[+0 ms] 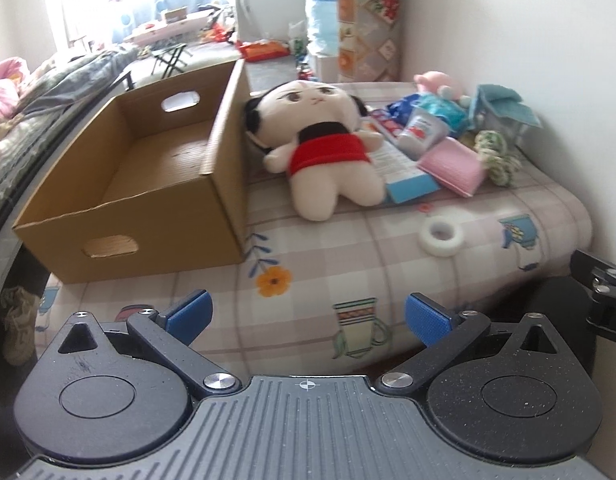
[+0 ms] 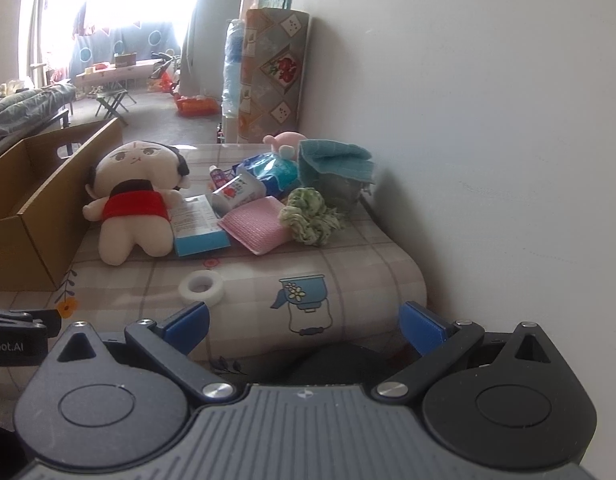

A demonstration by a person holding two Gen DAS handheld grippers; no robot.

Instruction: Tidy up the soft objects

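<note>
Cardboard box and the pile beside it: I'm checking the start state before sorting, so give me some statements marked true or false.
1. The cardboard box holds nothing. True.
2. The plush doll lies inside the box. False: it lies on the patterned cloth, against the box's outer wall.
3. The white tape roll lies apart from the pile. True.
4. The left gripper grips the pink sponge. False: its jaws are open and hold nothing.

Bed (image 1: 348,264) w/ box (image 1: 155,208), doll (image 1: 328,148), tape (image 1: 442,236)
</note>
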